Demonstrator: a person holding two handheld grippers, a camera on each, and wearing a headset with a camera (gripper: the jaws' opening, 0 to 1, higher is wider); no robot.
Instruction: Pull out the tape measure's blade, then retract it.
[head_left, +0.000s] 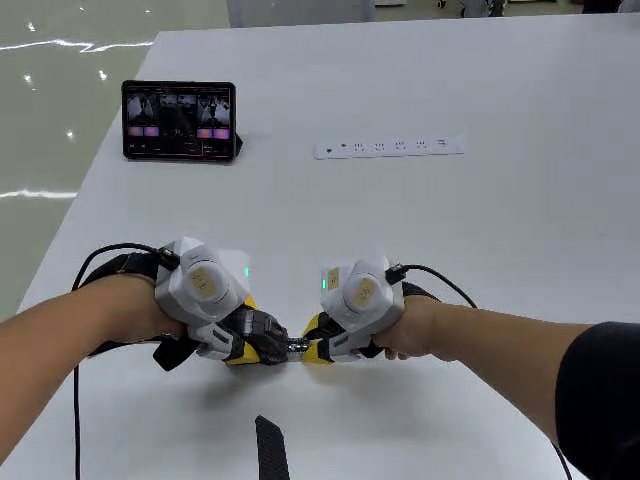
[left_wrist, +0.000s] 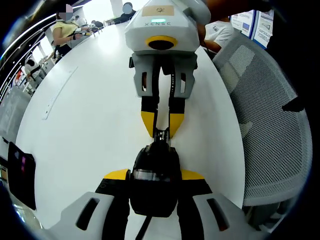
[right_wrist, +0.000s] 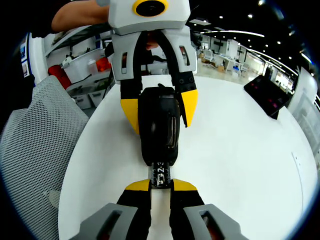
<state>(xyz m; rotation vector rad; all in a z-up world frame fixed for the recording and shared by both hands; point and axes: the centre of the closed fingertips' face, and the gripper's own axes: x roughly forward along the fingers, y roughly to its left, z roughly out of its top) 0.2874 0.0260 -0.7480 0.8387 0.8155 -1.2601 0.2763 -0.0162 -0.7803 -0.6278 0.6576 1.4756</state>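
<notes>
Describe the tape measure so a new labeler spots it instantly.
On the white table, near its front edge, two grippers meet nose to nose. The tape measure is the black case clamped in the left gripper, while the right gripper pinches its short numbered blade. Unlike the tablet and power strip farther back, it is gripped at both ends.

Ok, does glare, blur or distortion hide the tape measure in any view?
Head view: sharp, even light, glare streaks on the floor, tape measure small. Left gripper view: fisheye bends the table; tape measure dark. Right gripper view: blade numerals readable.
</notes>
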